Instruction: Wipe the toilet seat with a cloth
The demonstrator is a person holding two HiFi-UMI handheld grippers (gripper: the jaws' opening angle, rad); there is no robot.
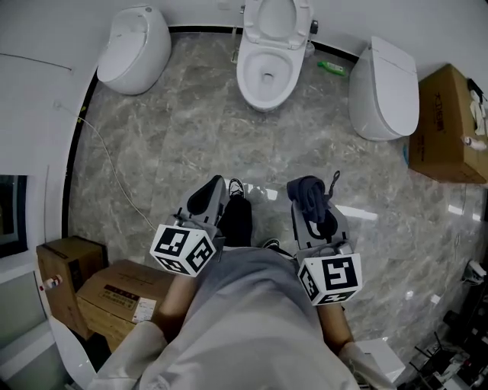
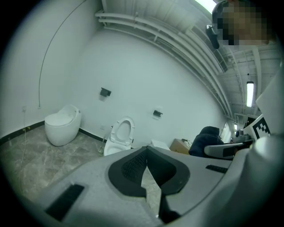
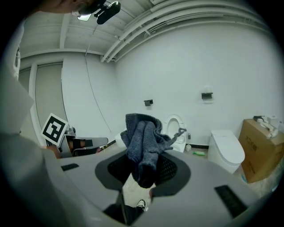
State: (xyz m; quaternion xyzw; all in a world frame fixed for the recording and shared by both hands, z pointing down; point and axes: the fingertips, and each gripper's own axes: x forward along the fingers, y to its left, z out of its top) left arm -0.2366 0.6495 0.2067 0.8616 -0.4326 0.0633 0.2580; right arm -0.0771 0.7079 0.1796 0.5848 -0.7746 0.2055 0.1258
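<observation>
1. My left gripper (image 2: 145, 153) has its jaws pressed together with nothing between them. It hangs over the near part of the floor (image 1: 191, 129), just beside my leg (image 1: 238, 221).
2. My right gripper (image 3: 143, 172) pinches the cloth (image 3: 143, 135), a dark grey bunch that sticks up past the jaw tips.
3. The 2 grippers are side by side but apart, both pointing at the floor's far edge.
4. The toilet (image 1: 252, 76) stands at the middle of that far edge, against the wall (image 1: 198, 11). Its seat (image 1: 277, 17) is raised, and it is well apart from the cloth.
5. 2 other toilets flank it: a round toilet (image 1: 136, 47) at the far left corner and a closed toilet (image 1: 385, 87) towards the far right.
6. A green bottle (image 1: 332, 68) lies on the floor between the middle toilet and the closed one.
7. 1 box (image 1: 446, 122) sits at the floor's right edge, and 2 more boxes (image 1: 114, 293) sit at the near left corner.
</observation>
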